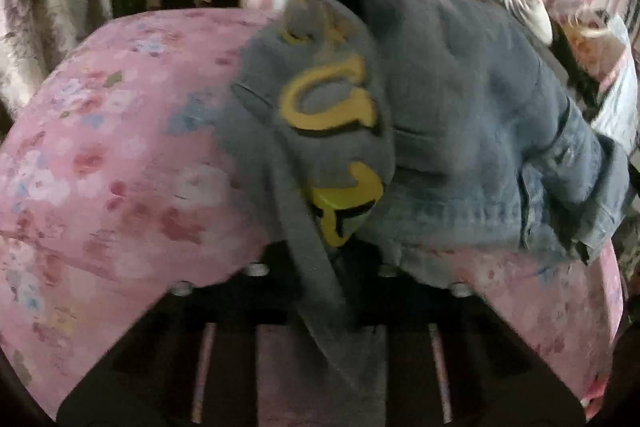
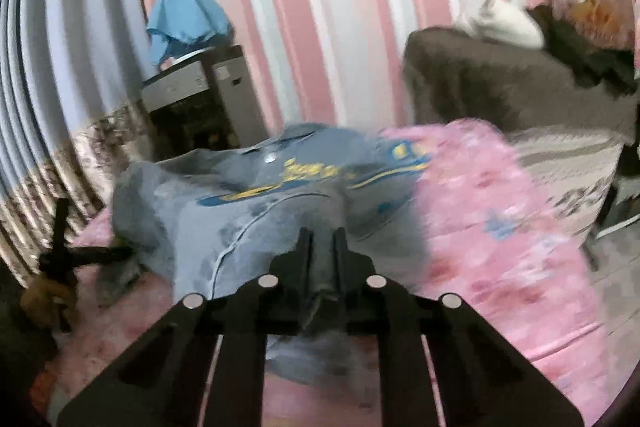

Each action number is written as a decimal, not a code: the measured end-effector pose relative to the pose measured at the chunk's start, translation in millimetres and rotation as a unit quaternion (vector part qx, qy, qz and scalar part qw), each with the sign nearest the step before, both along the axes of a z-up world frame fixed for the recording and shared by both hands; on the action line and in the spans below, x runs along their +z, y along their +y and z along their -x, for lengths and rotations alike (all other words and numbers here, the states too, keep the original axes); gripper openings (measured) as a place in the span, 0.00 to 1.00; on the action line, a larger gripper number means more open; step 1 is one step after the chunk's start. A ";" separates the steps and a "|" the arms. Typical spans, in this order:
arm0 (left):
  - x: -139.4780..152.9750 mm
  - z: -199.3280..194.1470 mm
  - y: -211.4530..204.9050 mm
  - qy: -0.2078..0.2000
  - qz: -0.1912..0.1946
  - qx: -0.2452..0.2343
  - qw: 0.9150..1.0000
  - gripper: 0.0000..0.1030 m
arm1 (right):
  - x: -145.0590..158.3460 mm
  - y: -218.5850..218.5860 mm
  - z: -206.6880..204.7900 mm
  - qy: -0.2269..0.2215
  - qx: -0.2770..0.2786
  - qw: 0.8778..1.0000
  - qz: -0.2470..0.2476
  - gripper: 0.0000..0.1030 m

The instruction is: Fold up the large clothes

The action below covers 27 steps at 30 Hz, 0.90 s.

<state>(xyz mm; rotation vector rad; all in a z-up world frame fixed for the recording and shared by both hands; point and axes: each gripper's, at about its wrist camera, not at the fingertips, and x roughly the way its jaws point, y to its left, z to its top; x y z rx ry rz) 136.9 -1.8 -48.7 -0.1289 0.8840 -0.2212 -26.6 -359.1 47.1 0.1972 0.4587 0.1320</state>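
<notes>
The right gripper point(image 2: 322, 239) pinches a fold of the denim jacket point(image 2: 256, 203), its jaws nearly shut on the cloth. The left gripper point(image 1: 340, 267) is likewise clamped on the jacket point(image 1: 440, 115), its fingertips hidden under fabric. Faded blue with yellow lettering point(image 1: 332, 99), the jacket lies rumpled on the pink floral bedspread point(image 1: 120, 167). Beyond it stand a brown sofa point(image 2: 500, 83) and striped wall point(image 2: 320, 7).

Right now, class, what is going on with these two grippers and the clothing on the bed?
A person is folding a blue denim jacket with yellow lettering on a pink floral bedspread. The left gripper has its jaws shut on a bunched part of the jacket near the lettering. The right gripper has its jaws shut on another fold of the denim. The jacket lies crumpled between them, not yet folded flat.
</notes>
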 end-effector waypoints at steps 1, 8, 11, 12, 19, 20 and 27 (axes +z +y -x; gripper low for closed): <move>3.9 0.4 8.4 -0.007 -0.007 0.010 1.000 0.12 | 3.5 -11.5 0.6 -0.001 -0.011 1.000 0.007 0.09; 45.6 -17.6 100.0 -0.043 -0.097 0.108 0.988 0.12 | 25.6 -117.5 -11.3 0.030 -0.141 0.984 0.101 0.13; 50.3 -31.8 140.2 -0.013 -0.119 0.152 0.981 0.28 | 30.7 -140.7 -10.0 0.040 -0.173 0.978 0.105 0.47; 52.5 -29.2 140.8 -0.017 -0.127 0.153 0.980 0.41 | 35.0 -140.8 -1.5 0.023 -0.170 0.981 0.095 0.65; 59.5 32.6 76.4 -0.098 -0.096 0.076 0.988 0.87 | 19.6 -67.5 45.6 -0.028 -0.026 0.999 0.038 0.70; 55.6 39.1 60.1 -0.105 -0.090 0.054 0.989 0.91 | 10.0 -55.6 44.7 -0.019 -0.006 0.999 0.032 0.71; 14.0 12.6 -50.2 -0.079 -0.130 -0.065 0.986 0.93 | -48.5 2.2 2.2 0.064 0.073 0.995 0.031 0.71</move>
